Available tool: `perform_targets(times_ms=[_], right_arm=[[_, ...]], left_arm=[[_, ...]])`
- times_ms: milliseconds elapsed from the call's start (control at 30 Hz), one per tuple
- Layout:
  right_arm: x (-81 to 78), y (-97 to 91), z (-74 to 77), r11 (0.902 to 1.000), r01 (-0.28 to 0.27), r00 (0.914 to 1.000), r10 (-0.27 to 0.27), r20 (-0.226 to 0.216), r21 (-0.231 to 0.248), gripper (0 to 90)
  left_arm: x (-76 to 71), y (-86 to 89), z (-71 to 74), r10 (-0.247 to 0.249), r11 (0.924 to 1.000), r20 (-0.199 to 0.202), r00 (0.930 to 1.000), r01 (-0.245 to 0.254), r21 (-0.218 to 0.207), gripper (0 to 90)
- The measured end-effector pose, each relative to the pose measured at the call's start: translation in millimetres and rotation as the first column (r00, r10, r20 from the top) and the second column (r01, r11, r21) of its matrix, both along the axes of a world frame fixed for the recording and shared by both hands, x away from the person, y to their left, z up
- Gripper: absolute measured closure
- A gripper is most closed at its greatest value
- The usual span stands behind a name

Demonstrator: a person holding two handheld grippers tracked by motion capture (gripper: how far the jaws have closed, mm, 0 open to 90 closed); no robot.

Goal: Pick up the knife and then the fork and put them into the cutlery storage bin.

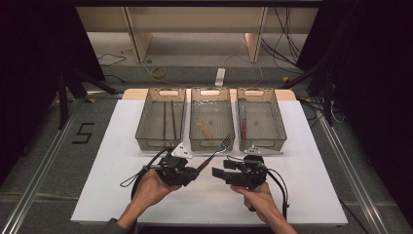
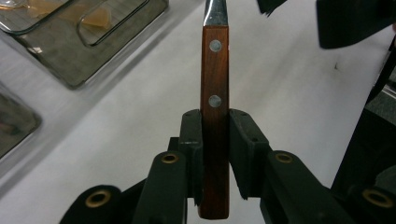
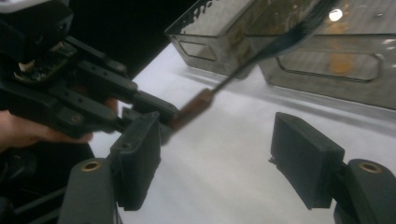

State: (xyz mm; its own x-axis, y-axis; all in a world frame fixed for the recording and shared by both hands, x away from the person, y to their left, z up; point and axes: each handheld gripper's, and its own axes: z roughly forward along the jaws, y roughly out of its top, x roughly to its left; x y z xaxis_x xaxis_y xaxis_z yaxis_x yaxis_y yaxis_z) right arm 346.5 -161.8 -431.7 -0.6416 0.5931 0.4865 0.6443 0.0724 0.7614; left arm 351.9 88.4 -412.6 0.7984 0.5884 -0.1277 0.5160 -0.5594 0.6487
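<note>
One fork with a wooden handle was the thing in hand, and much of it was hard to read: in the left gripper view its tines ran off the top edge, so just the riveted handle and the start of the steel neck showed, while in the right gripper view the fork was blurred, its head a dark smear against the trays. The left gripper had its jaws closed on the lower part of the handle, one pad pressed on each side, with the butt end sticking out below the pads and the rest rising straight up between them. From above, the fork slanted up and away from that gripper, its tines hanging just in front of the middle tray and clear of the white counter. The right gripper sat just beside the left one, its jaws standing wide apart with nothing between them; the fork's handle lay beyond its left pad, not within the gap. Three clear trays stood in a row at the far side of the counter; the left tray held thin dark sticks and the right tray one utensil, both too small to name.
</note>
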Motion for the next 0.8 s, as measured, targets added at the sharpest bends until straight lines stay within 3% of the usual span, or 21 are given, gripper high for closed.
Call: perform_targets(times_ms=[133,233,467,800], right_arm=[[2.2,4.8,-1.6,0.9999,0.004,0.9998,-0.004,-0.020,0.014,37.4],[1.6,7.1,-2.9,1.0000,-0.002,0.9998,0.002,-0.022,0.002,39.1],[3.5,9.5,-5.7,0.9995,-0.005,0.9983,0.007,-0.057,0.030,44.4],[2.5,11.0,-5.6,0.9973,-0.017,0.9980,0.022,-0.060,0.072,63.0]], left_arm=[[-2.6,-3.2,-2.3,-0.010,0.9999,0.002,1.0000,0.010,0.008,75.5],[-4.1,-5.8,-2.0,-0.014,0.9999,0.004,0.9999,0.014,-0.005,75.5],[-8.0,-9.9,-1.0,-0.030,0.9991,0.012,0.9995,0.031,-0.028,75.5],[-15.2,-16.2,1.3,-0.041,0.9973,0.031,0.9986,0.043,-0.060,75.4]])
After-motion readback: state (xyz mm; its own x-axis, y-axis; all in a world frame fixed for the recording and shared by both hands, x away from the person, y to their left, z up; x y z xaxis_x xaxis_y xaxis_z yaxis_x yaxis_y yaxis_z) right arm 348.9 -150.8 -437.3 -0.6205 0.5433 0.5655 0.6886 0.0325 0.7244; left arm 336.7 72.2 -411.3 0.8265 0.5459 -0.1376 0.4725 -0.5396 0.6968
